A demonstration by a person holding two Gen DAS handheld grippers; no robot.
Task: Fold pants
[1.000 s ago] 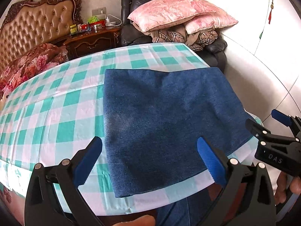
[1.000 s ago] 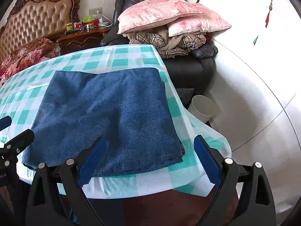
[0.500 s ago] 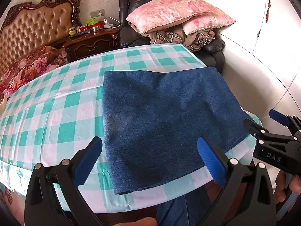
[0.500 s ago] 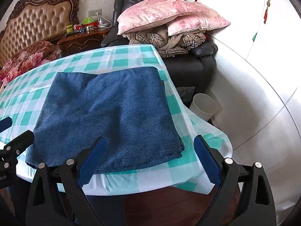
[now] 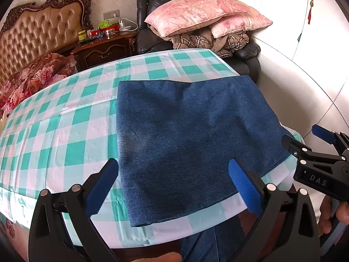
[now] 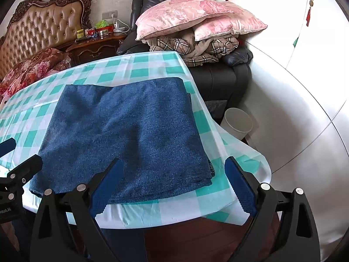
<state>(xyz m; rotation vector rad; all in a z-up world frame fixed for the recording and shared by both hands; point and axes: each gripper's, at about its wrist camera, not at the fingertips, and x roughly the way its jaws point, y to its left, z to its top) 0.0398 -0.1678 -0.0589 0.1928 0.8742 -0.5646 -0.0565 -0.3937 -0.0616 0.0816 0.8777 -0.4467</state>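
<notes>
Pants (image 5: pixel 192 144) lie folded into a flat blue rectangle on the checked worktop (image 5: pixel 65 135), just ahead of both grippers. Left gripper (image 5: pixel 173 185) spread wide, empty, above the near edge. Right gripper (image 6: pixel 172 185) likewise agape, holding nothing.

The folded pants (image 5: pixel 187 144) lie on the table (image 5: pixel 65 131), at its right near corner. Behind the table stands an armchair (image 6: pixel 218 80) piled with pillows (image 6: pixel 192 15); a nightstand (image 5: pixel 104 48) and bed (image 5: pixel 39 72) sit to its left.
</notes>
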